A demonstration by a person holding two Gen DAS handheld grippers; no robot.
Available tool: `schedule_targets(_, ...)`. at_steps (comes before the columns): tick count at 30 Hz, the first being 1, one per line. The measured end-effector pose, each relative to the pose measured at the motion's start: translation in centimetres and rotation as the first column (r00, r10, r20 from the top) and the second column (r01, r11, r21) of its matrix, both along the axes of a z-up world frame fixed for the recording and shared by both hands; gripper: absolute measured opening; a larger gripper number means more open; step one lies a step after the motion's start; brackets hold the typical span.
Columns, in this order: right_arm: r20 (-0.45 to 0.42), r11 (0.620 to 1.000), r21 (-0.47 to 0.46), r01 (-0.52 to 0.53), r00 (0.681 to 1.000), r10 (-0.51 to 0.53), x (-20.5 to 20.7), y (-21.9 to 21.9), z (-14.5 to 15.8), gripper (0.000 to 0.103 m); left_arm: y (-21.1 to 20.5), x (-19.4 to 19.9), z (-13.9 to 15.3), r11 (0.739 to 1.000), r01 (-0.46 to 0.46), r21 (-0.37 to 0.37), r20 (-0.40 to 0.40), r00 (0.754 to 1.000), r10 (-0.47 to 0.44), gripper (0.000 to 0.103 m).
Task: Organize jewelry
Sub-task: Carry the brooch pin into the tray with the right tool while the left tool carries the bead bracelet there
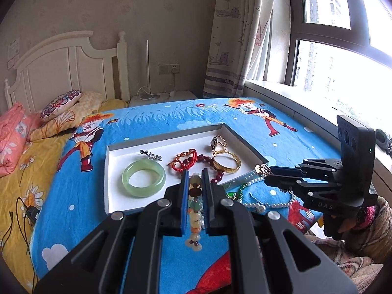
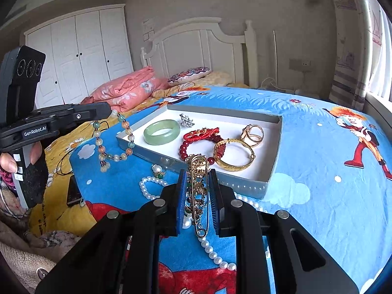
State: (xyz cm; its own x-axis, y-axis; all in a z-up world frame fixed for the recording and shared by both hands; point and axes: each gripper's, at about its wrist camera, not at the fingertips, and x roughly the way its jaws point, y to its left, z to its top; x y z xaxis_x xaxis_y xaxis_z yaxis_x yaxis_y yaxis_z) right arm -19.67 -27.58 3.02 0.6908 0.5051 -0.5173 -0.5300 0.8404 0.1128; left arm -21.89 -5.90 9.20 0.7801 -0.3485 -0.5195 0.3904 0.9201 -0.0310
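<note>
Nearest the lens in my left wrist view, the left gripper (image 1: 195,183) had its fingers pinched on a pastel bead bracelet (image 1: 195,210), which dangled between the pads at bottom centre. In the right wrist view, the right gripper (image 2: 198,188) clamped a gold safety-pin brooch (image 2: 199,191) at lower centre, its pads pressed against the sides.

Just beyond both, I saw a blue cartoon-print cloth (image 1: 152,120) covering the work surface, with a pearl necklace (image 2: 218,254) lying loose on it near the bottom of the right view. Further in sat a shallow white-lined tray (image 1: 109,171), mid-frame, holding a green jade bangle (image 1: 143,181), a silver clip (image 1: 151,155), a red cord bracelet (image 1: 182,160), dark red beads (image 1: 218,177), a gold bangle (image 1: 226,163) and a gold ring (image 1: 218,142).

Past the cloth, at the left of the left view, a yellow floral bedspread (image 1: 14,196) carried a folded pink quilt (image 1: 11,137) and a patterned pillow (image 1: 61,104). Behind stood a white headboard (image 1: 66,66), then a beige wall (image 1: 147,12). A curtain (image 1: 237,36) and bright window (image 1: 343,68) filled the upper right; a white wardrobe (image 2: 76,51) showed at the upper left of the right view.
</note>
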Motion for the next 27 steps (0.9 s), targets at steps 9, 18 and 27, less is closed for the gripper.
schedule_targets(9, -0.001, 1.0, -0.031, 0.008, 1.0, -0.008, 0.9, 0.9, 0.5, 0.019, 0.4, 2.2, 1.3, 1.0, -0.01, 0.003, 0.01, 1.0, 0.01, 0.009)
schedule_targets(18, 0.006, 0.998, -0.069, -0.004, 1.0, 0.005, 1.8, 2.2, 0.9, 0.019, -1.5, 3.8, 1.3, 0.997, -0.009, 0.076, 0.025, 1.0, 0.007, 0.009)
schedule_targets(27, -0.02, 0.995, -0.101, 0.001, 1.0, -0.003, 5.0, 4.1, 1.8, 0.019, -2.7, 5.8, 0.6, 0.993, -0.01, 0.115, 0.014, 1.0, 0.008, 0.009)
